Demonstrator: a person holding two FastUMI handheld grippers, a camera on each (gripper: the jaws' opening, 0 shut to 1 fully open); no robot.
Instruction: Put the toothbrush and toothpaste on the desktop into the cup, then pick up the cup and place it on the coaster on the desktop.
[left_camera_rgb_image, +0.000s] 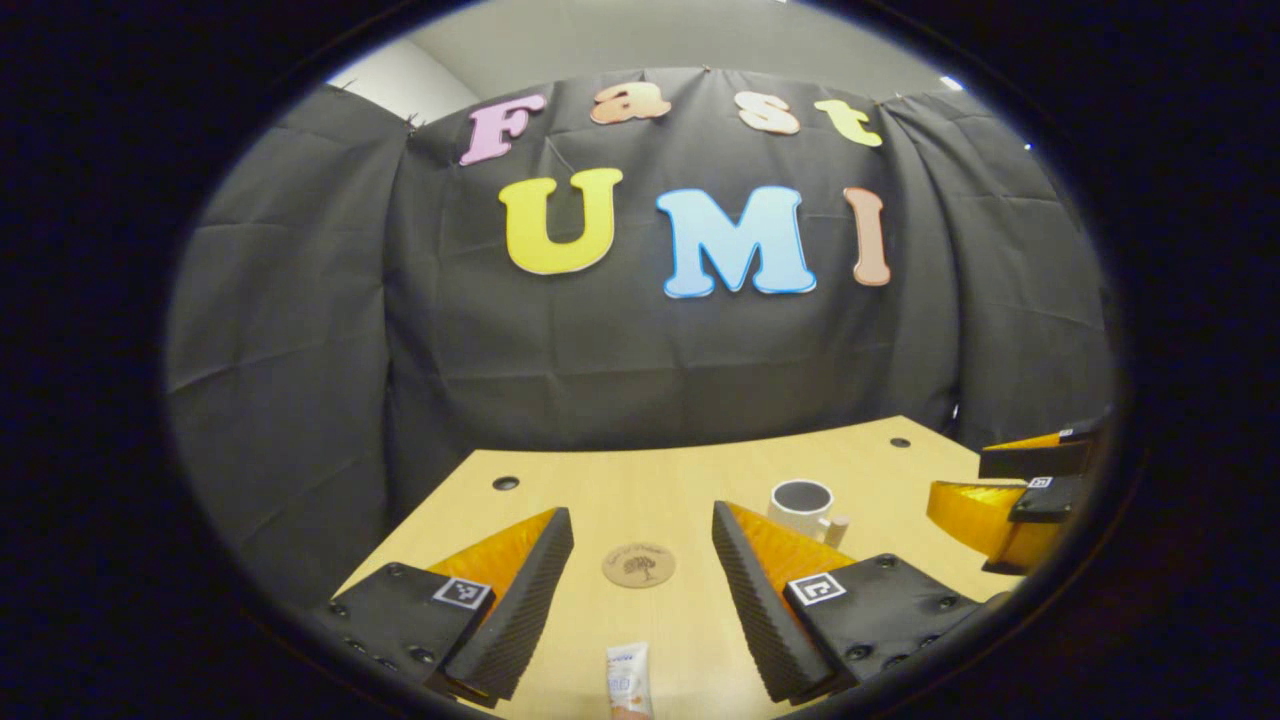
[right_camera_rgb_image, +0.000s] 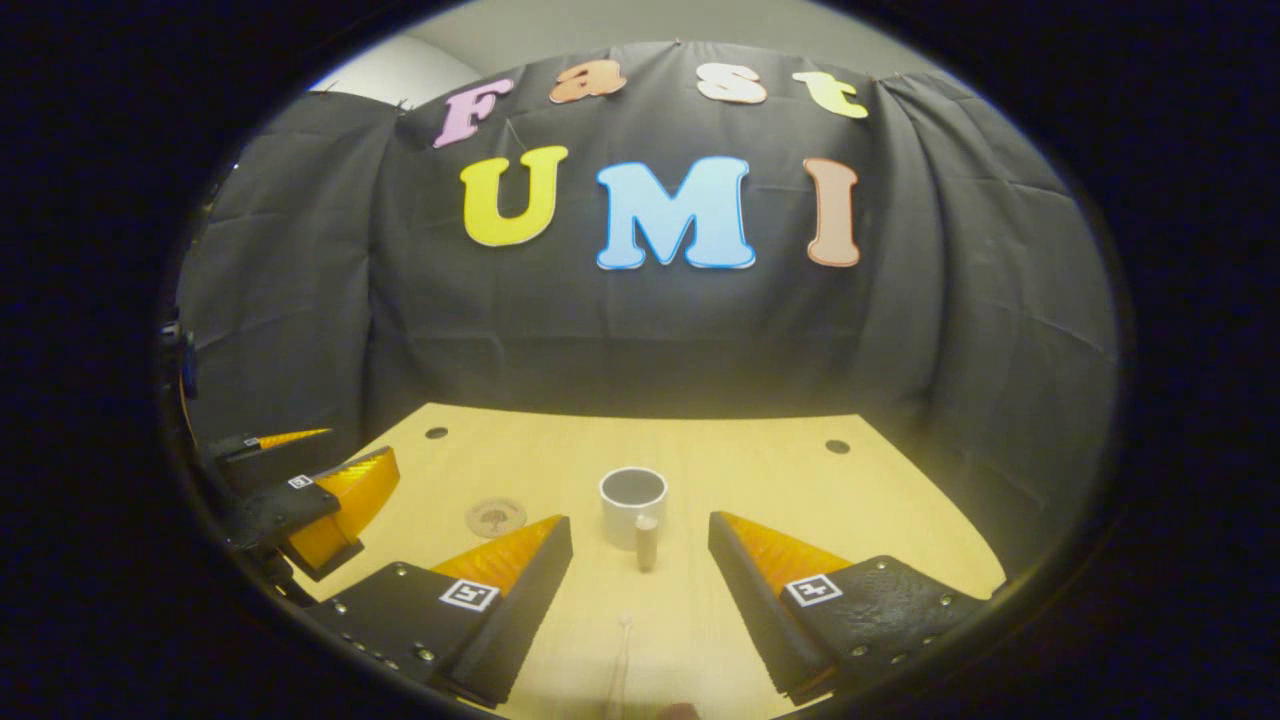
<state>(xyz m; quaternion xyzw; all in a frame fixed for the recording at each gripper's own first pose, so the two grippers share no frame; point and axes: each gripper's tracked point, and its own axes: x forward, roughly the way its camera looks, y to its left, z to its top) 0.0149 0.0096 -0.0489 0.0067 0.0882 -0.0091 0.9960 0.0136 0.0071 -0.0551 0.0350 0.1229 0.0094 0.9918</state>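
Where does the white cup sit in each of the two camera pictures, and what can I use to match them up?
Left gripper view: the white cup stands on the desk right of centre, just beyond the right finger of that view's own gripper.
Right gripper view: the cup stands near the centre, between and beyond that view's two fingers, its handle facing the camera.
Shared landmark: the round coaster, left of the cup in both views.

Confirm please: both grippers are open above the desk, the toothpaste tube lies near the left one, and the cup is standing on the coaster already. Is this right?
Not quite. The cup stands on the bare desk, apart from the coaster, as the left gripper view shows. The rest holds: the left gripper and right gripper are open, toothpaste tube near the left.
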